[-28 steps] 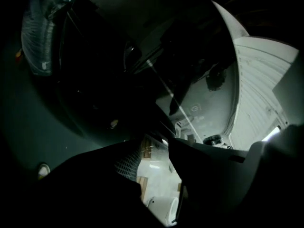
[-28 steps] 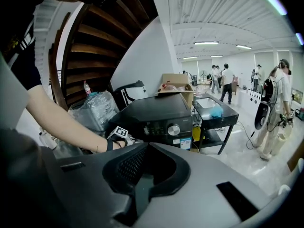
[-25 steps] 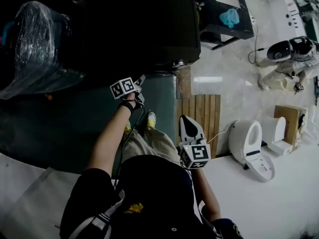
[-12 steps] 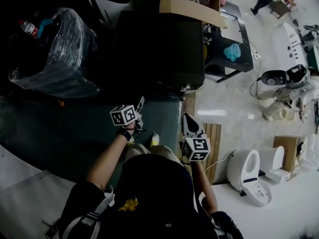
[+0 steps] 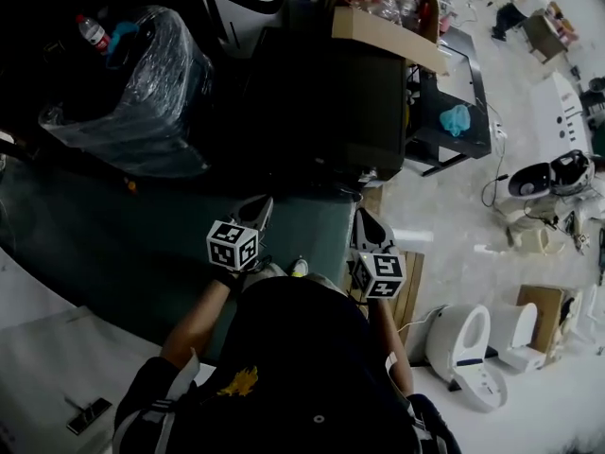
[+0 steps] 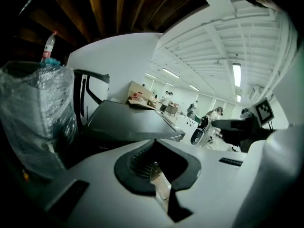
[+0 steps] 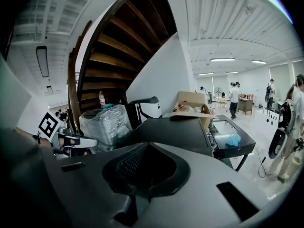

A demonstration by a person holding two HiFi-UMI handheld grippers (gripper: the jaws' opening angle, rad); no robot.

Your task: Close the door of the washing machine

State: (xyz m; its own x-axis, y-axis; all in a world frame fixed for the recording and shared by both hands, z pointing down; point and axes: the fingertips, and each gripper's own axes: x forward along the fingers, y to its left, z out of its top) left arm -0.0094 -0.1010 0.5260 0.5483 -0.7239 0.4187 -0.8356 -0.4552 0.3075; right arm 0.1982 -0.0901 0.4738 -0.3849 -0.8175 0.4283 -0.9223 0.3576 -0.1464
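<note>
At 12 o'clock ahead of the person stands the washing machine [image 5: 321,112], dark, its door not discernible. The left hand-held gripper [image 5: 255,208] and right hand-held gripper [image 5: 365,219] are closed, empty, short of it. Step, likely: approach. Next: locate door, push shut.

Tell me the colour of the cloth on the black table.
Turquoise cloth, best in the head view.

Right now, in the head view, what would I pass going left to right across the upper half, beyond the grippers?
plastic-wrapped bundle → dark machine → black stand with a blue cloth on it → white rounded device on the floor
</note>
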